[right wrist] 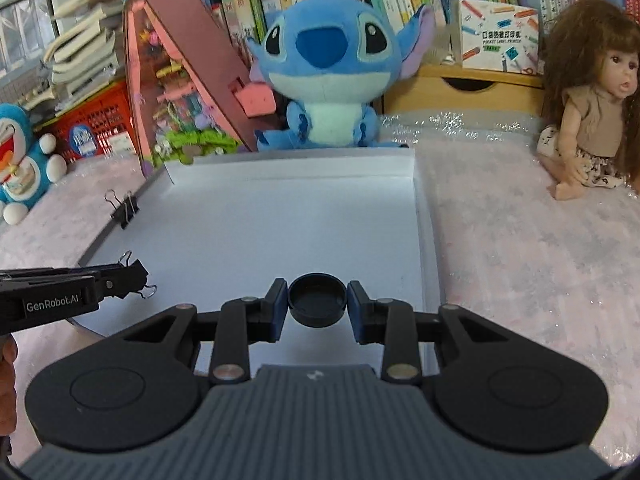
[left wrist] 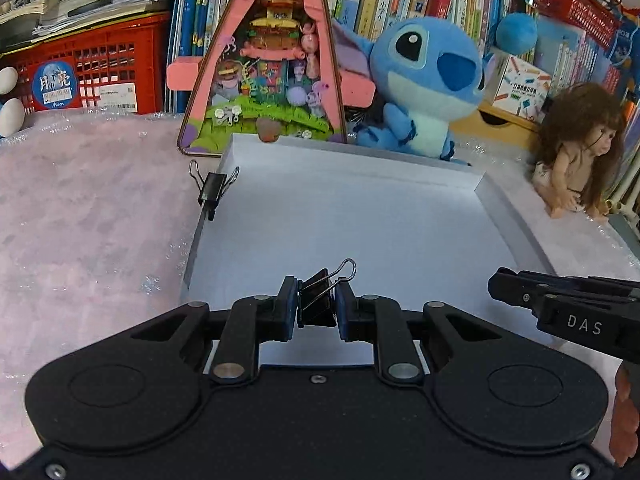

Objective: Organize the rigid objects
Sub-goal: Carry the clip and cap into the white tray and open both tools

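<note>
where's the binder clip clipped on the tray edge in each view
Left wrist view: the clipped binder clip sits upper left of centre, on the white tray's left wall.
Right wrist view: the same clip sits at far left, mid-height, on that wall.
Shared landmark: the blue plush behind the tray's far wall.

Two black binder clips [left wrist: 318,300] [left wrist: 212,192]. One round black cap [right wrist: 317,300]. One white tray [right wrist: 280,216]. One blue plush [right wrist: 326,76], one blue-and-white cat plush [right wrist: 18,152]. One doll [right wrist: 592,112]. Two red baskets [left wrist: 100,76] [left wrist: 576,4]. One pink triangular toy house [left wrist: 268,64].
</note>
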